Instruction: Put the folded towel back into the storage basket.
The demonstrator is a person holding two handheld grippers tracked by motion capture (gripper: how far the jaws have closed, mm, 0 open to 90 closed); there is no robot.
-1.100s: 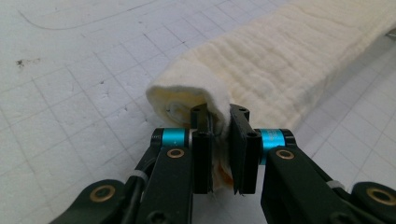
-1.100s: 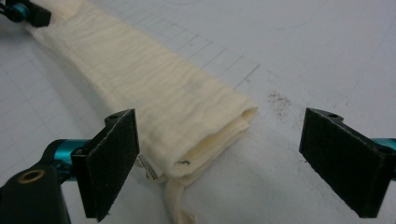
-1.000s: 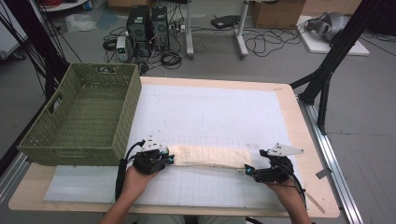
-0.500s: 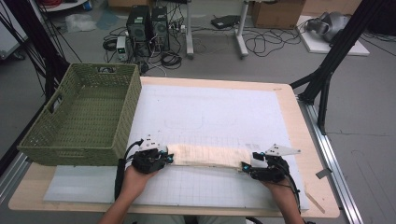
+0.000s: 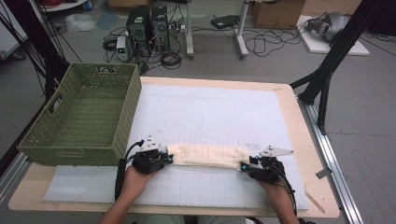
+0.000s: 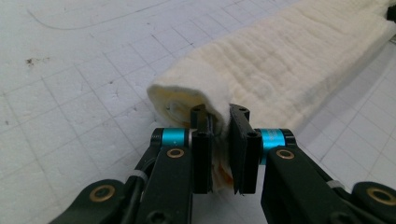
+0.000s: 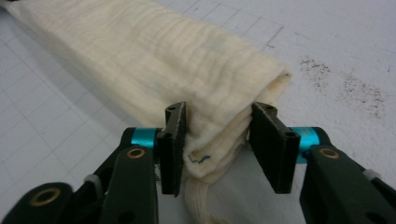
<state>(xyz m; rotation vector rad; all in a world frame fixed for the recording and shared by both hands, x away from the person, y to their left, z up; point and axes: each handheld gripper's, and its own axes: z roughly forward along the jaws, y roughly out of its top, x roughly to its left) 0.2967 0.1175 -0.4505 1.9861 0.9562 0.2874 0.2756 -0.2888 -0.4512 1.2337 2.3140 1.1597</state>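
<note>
The cloth (image 5: pixel 205 155) is a cream, loosely woven towel with fine ribbed creases, folded over several times into a long narrow band that lies flat across the near part of the white gridded worktop (image 5: pixel 210 112). Its left end (image 6: pixel 187 100) curls into a soft roll with a yellowish inside, and a pinch of that end is squeezed thin. Its right end (image 7: pixel 224 135) shows stacked layers at the fold, with a small blue stitch on the edge and a corded hem hanging below.
</note>
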